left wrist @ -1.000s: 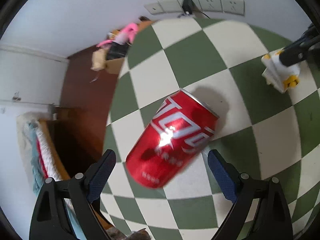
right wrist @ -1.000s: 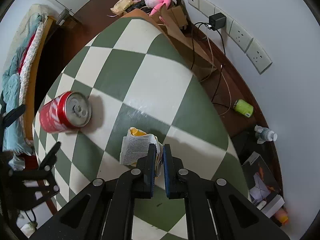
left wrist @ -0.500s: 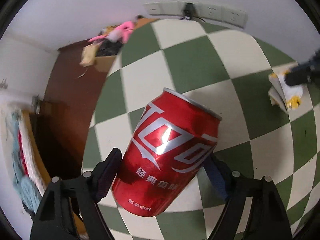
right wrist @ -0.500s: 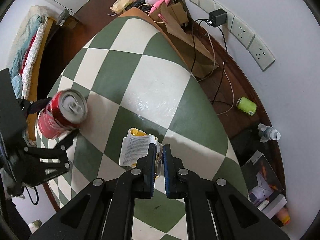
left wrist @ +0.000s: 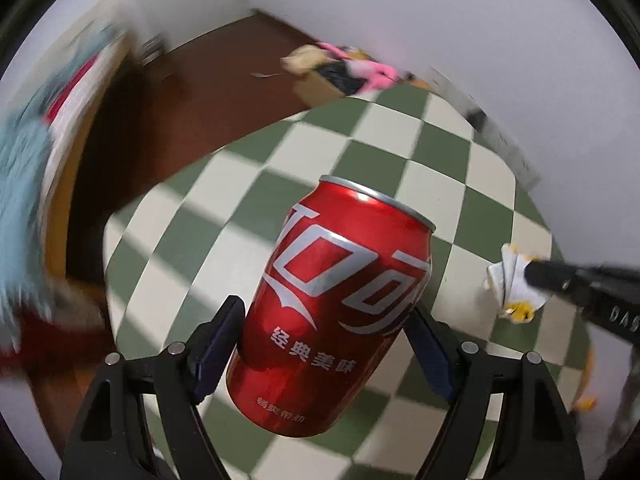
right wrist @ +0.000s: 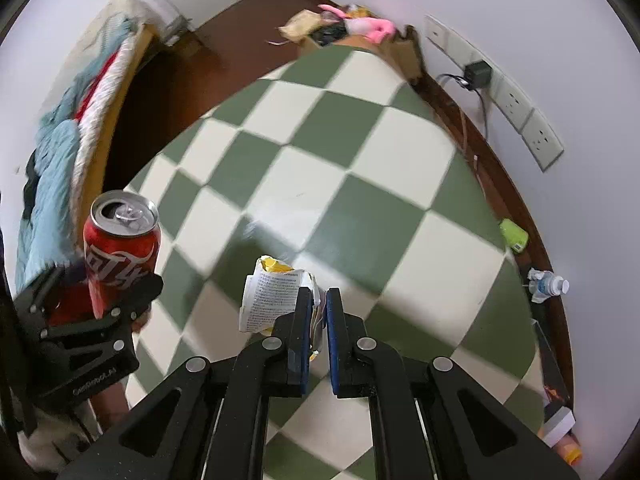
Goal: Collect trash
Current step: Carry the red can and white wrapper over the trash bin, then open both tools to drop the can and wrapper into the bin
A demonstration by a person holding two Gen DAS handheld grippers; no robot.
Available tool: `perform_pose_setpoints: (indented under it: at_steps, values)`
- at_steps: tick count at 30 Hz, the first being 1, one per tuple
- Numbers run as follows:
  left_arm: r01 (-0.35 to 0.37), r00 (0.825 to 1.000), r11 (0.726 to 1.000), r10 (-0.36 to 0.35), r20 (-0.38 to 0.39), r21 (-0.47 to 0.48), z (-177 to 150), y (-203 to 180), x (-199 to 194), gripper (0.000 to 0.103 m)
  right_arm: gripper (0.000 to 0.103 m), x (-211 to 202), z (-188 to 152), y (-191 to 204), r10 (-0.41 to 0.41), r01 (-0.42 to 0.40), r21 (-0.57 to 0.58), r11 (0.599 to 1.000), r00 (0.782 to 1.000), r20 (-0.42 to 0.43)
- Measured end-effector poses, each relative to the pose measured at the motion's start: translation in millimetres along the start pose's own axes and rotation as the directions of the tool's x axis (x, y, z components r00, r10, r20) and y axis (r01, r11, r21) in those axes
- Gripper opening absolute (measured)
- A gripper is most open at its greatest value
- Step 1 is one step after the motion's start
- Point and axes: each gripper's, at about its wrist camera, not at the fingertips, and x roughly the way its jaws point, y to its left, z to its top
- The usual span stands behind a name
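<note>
My left gripper (left wrist: 324, 336) is shut on a red cola can (left wrist: 332, 308) and holds it upright above the checkered table. The can (right wrist: 120, 244) and left gripper (right wrist: 108, 284) also show at the left of the right wrist view; the can's top is open. My right gripper (right wrist: 318, 316) is shut on a crumpled white and yellow paper wrapper (right wrist: 276, 292) and holds it above the table. The wrapper (left wrist: 508, 280) shows at the right of the left wrist view.
The green and white checkered table (right wrist: 360, 184) lies below. A cardboard box with a pink toy (right wrist: 360, 26) stands beyond its far edge. Wall sockets with a charger (right wrist: 478, 74) are at right. A green can (right wrist: 514, 234) and a plastic bottle (right wrist: 546, 286) lie on the floor at right.
My left gripper closed on the lying can, lifted it off the table and turned it upright. My right gripper lifted the wrapper off the table.
</note>
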Motion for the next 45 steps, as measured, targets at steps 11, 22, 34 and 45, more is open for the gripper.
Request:
perform_pose_setpoints:
  at_steps: [11,22,34,45]
  values:
    - [0.018,0.979,0.951,0.046,0.2,-0.309,-114,102,-131,0.076,0.007,-54,-93,113,0.085,-0.077,-0.179,0.981,0.996,0.038]
    - [0.041,0.981,0.762,0.093,0.172,-0.647,-307,280,-179,0.074,0.007,-22,-238,304,0.229,-0.266,-0.403,0.876,0.963,-0.139]
    - [-0.144,0.989,0.533,0.063,-0.131,-0.833,-451,425,-58,0.075,0.007,162,-384,467,0.016,-0.26,-0.603,0.754,0.925,-0.38]
    - [-0.35,0.932,0.413,0.064,-0.356,-0.841,-498,445,-2,0.096,0.086,290,-398,491,-0.177,-0.229,-0.674,0.702,0.861,-0.477]
